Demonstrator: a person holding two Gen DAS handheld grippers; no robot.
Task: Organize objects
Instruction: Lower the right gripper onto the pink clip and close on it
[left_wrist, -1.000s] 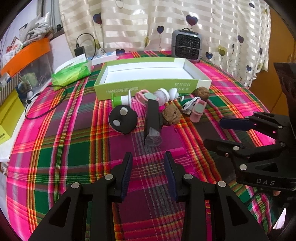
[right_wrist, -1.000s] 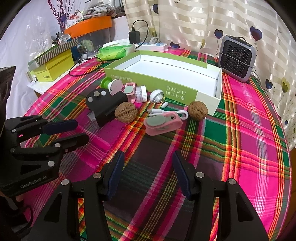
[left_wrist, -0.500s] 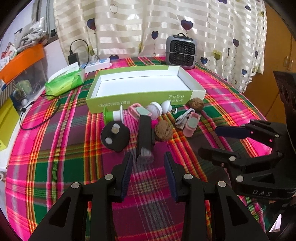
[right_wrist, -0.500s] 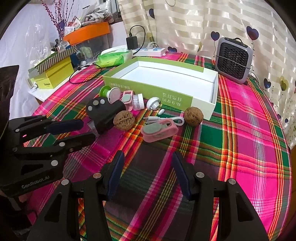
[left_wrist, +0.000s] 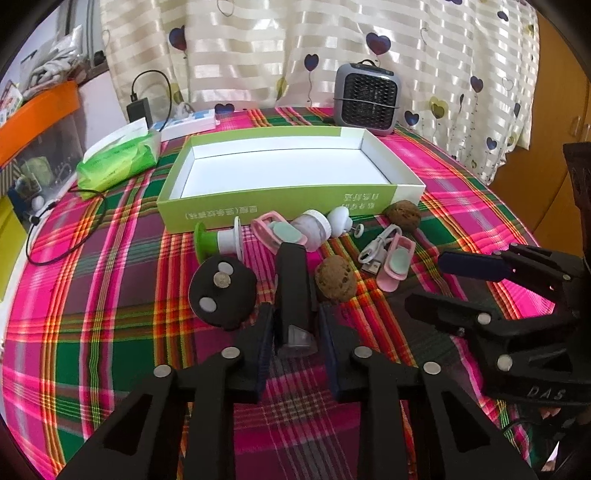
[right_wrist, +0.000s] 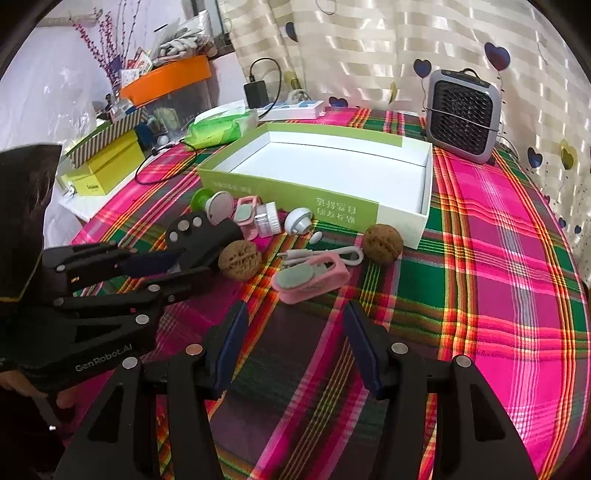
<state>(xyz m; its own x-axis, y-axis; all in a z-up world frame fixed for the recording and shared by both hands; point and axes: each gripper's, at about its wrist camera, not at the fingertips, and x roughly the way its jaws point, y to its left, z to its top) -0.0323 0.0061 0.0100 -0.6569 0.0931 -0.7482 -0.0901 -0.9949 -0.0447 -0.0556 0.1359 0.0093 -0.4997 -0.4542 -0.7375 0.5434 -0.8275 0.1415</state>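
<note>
- Left gripper (left_wrist: 295, 314) pinches the clear near end of the black bar (left_wrist: 291, 280); its jaws have just been closing, with the bar between them.
- Grip sits at the very tip, so judge it shallow: lift slowly and keep the bar level, or it may pivot out.
- Bar lies on the plaid cloth (left_wrist: 110, 295), touching or just beside the walnut (left_wrist: 335, 280) and the black disc (left_wrist: 221, 291). Lift straight up first so neither gets dragged.
- Green box (left_wrist: 258, 210) stands beyond the row of small items, open and empty; likely drop spot. Clear its near wall before lowering.
- Right gripper (right_wrist: 295, 314) hangs spread over the cloth near the pink clip (right_wrist: 310, 277), holding nothing. Keep it out of the left's path.
</note>
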